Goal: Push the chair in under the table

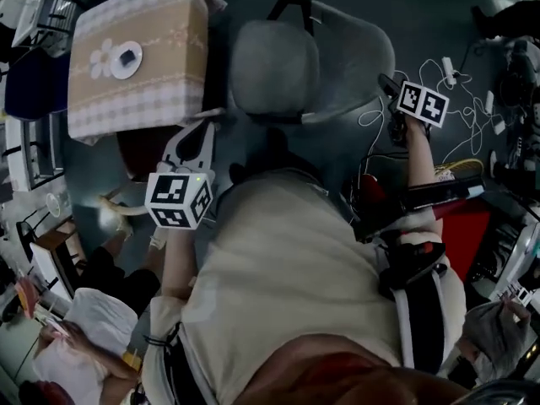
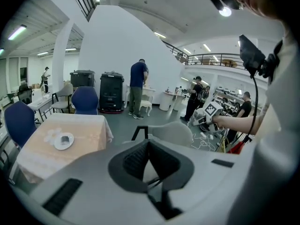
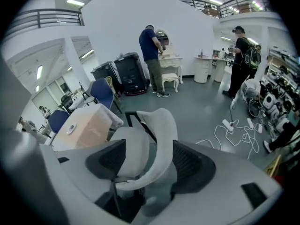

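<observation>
Head view. The chair (image 1: 278, 66), grey, stands on the floor (image 1: 422, 7) just beside the edge of the cloth-covered bench (image 1: 160, 40) that faces picture right; its seat is clear of the bench, not under it. A white dish (image 1: 125, 59) lies on the bench near the edge at picture left. The left claw (image 1: 196, 137) points at the gap between the bench's near corner and the seat. The right claw (image 1: 390, 87) sits close to the outer rim of the curved backrest (image 1: 359, 53); contact cannot be told here.

Left gripper view. The left claw (image 2: 149, 146) has its jaws pressed together with nothing between them. Beyond it lie the bench (image 2: 89, 135) with the dish (image 2: 63, 140) and, past the bench's right-hand edge, the chair (image 2: 171, 132). The right claw (image 2: 211, 111) appears past the chair, held in a hand. Blue chairs (image 2: 85, 100) and standing people (image 2: 138, 88) are further off.

Right gripper view. The right claw (image 3: 150, 165) has its jaws spread wide. The backrest (image 3: 164, 139) rises in the gap between them, with the seat (image 3: 131, 149) behind; the pads do not press on either. The bench (image 3: 91, 123) stands just beyond the seat. Cables (image 3: 234, 135) lie on the floor at right.
</observation>
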Demonstrator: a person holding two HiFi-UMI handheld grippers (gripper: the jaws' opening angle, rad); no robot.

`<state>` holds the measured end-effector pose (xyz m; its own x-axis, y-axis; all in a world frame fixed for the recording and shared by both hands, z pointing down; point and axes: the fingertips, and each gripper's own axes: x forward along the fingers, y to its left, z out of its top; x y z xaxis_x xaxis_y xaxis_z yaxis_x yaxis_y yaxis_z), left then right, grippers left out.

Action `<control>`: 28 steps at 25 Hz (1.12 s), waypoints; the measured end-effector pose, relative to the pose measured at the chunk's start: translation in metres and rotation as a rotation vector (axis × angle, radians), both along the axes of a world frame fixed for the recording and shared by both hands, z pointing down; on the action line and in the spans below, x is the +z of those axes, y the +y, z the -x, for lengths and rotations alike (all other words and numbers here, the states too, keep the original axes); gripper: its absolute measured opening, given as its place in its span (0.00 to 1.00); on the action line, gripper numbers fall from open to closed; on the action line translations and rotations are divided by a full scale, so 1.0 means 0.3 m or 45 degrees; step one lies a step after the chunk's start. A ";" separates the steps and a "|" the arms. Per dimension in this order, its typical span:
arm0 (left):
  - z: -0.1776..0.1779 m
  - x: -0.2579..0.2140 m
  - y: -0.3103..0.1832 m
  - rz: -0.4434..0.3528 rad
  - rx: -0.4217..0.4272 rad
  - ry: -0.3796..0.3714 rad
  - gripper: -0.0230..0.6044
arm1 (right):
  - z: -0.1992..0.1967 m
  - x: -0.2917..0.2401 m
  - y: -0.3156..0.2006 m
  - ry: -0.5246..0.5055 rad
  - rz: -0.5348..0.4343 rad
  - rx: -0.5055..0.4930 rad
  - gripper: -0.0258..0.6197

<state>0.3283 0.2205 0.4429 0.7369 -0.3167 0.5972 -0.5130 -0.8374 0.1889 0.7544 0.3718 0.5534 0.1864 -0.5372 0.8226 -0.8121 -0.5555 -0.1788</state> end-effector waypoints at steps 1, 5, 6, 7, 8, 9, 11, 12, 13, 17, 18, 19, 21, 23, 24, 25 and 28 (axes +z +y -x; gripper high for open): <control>-0.010 0.008 0.003 0.005 -0.010 -0.007 0.05 | -0.031 0.041 0.014 0.000 0.034 0.007 0.51; -0.060 0.016 -0.003 -0.001 -0.037 -0.017 0.05 | -0.135 0.223 0.089 -0.106 0.125 0.115 0.51; -0.071 0.010 -0.009 -0.015 -0.026 -0.021 0.05 | -0.135 0.250 0.112 -0.150 0.129 0.148 0.51; -0.078 0.006 -0.018 -0.028 -0.019 -0.026 0.05 | -0.125 0.270 0.123 -0.199 0.122 0.175 0.51; -0.080 0.006 -0.031 -0.032 -0.020 -0.030 0.05 | -0.112 0.290 0.121 -0.250 0.108 0.199 0.51; -0.079 0.011 -0.045 -0.029 -0.027 -0.034 0.05 | -0.101 0.313 0.110 -0.296 0.096 0.222 0.51; -0.073 0.030 -0.066 -0.011 -0.050 -0.043 0.05 | -0.090 0.359 0.089 -0.339 0.128 0.240 0.51; -0.070 0.038 -0.071 -0.005 -0.063 -0.048 0.05 | -0.088 0.389 0.084 -0.352 0.163 0.229 0.51; -0.068 0.044 -0.073 -0.003 -0.076 -0.051 0.05 | -0.085 0.425 0.081 -0.376 0.195 0.214 0.51; -0.050 0.045 -0.084 -0.001 -0.129 -0.048 0.05 | -0.030 0.515 0.077 -0.580 0.205 0.237 0.50; -0.043 0.041 -0.091 -0.005 -0.143 -0.048 0.05 | -0.021 0.525 0.072 -0.609 0.196 0.248 0.47; -0.033 0.037 -0.098 -0.011 -0.156 -0.049 0.05 | -0.016 0.531 0.069 -0.607 0.204 0.244 0.38; -0.014 0.031 -0.106 -0.022 -0.179 -0.053 0.05 | -0.012 0.536 0.075 -0.536 0.264 0.187 0.34; 0.002 0.032 -0.103 -0.022 -0.199 -0.056 0.05 | -0.010 0.540 0.092 -0.471 0.320 0.134 0.27; 0.007 0.034 -0.100 -0.019 -0.207 -0.058 0.05 | -0.011 0.541 0.099 -0.464 0.332 0.132 0.27; 0.010 0.035 -0.098 -0.017 -0.213 -0.058 0.05 | -0.012 0.542 0.101 -0.467 0.338 0.137 0.26; 0.011 0.033 -0.091 -0.017 -0.207 -0.065 0.05 | -0.010 0.539 0.095 -0.441 0.377 0.082 0.25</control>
